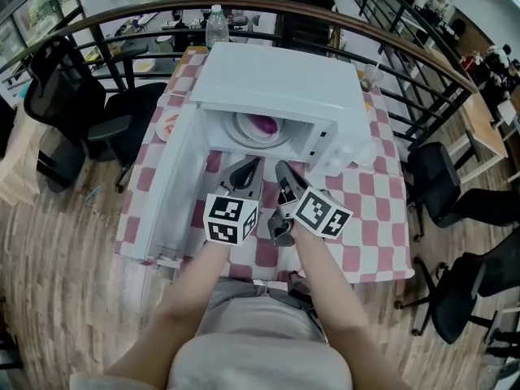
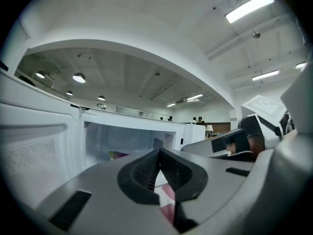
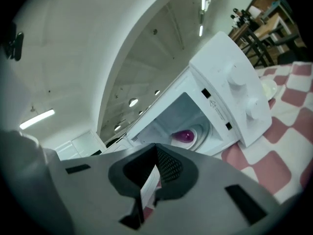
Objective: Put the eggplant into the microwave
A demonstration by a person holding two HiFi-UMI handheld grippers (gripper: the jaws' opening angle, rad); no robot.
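On the table [image 1: 375, 218] with the red-and-white checked cloth, toward its far edge, a white microwave [image 1: 280, 88] with the door [image 1: 172, 197] swung open to the left side. Inside the cavity, on the round white plate [image 1: 240, 133], the eggplant [image 1: 262, 125], purple, well behind the door opening and touching neither tool. Seen also from the right gripper view as a purple lump on that plate. From the left gripper view, only a small purple and green patch low in the cavity, probably the same eggplant, but too small to be sure. In front of the opening, over the near half of the table, the left gripper [image 1: 246, 169] and just beside it the right gripper [image 1: 284, 171], both pointing toward the microwave, close together but apart. On the left, clenched, with the dark pads [image 2: 144, 168] pressed together at the tips and nothing between. On the right, clenched too, tilted to one side, holding nothing. At the far edge of the table, behind the microwave, a clear water bottle [image 1: 216, 24]. Around the table, on the wooden floor, several black office chairs [image 1: 89, 112].
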